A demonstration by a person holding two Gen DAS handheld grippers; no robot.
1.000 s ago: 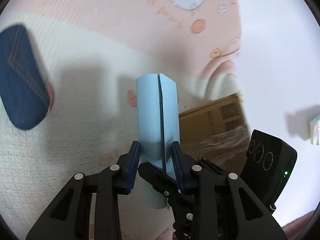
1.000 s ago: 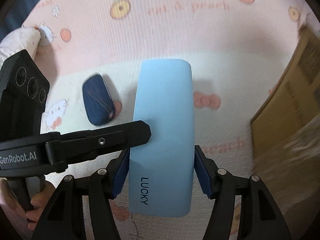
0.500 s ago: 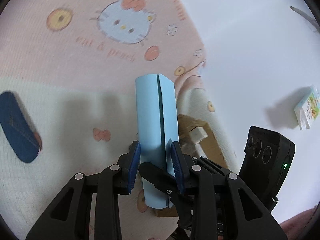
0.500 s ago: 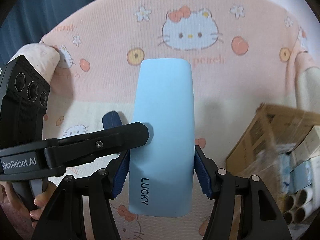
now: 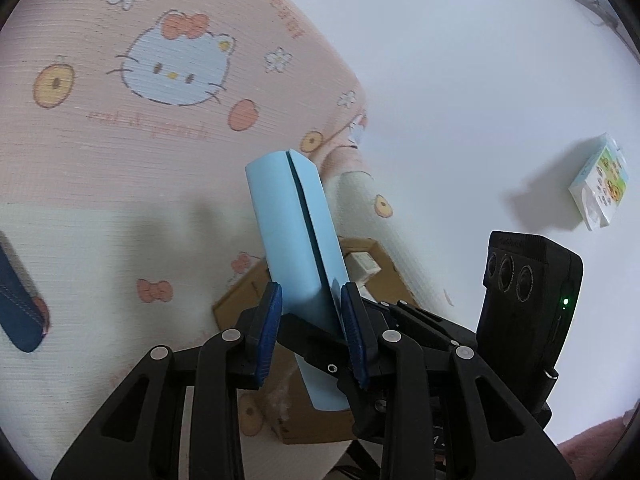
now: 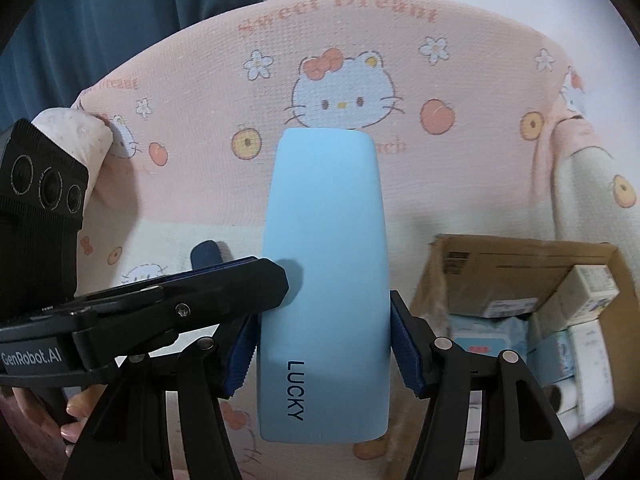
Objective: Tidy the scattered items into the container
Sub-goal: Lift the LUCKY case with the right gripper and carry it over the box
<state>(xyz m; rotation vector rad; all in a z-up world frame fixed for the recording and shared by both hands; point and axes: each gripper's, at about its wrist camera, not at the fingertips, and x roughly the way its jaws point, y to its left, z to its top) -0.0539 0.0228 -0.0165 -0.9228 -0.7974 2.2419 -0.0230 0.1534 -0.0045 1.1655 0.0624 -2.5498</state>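
- The light blue case point(image 6: 324, 280), printed "LUCKY", is in the air above the bed, clamped by both sets of tongs at once.
- The right tongs point(image 6: 323, 350) press their blue pads on the case's two long sides, near the end that carries the lettering.
- The left tongs point(image 5: 311, 328) grip it from the left, their pads on its two broad faces; in the left wrist view the seam along its narrow side faces the camera.
- In the right wrist view the upper finger point(image 6: 240, 288) of the left tongs lies across the broad top face.
- The case's long axis runs away from the right camera, its far rounded end pointing toward the pink band of the blanket point(image 6: 400, 184).
- In the left wrist view it leans, its far end tipped up and to the left.
- The open cardboard box point(image 6: 520, 256), packed with small cartons, stands on the bed below and to the right of the case, near the bed's right edge.
- A dark blue denim pouch point(image 5: 18, 312) lies on the cream part of the blanket, well to the left.
- The blanket carries a cartoon cat, peaches and flowers.
- A white wall point(image 5: 460, 80) stands behind, with a small printed packet point(image 5: 600, 184) fixed on it.
- A dark blue curtain point(image 6: 120, 12) hangs past the bed's far left corner.
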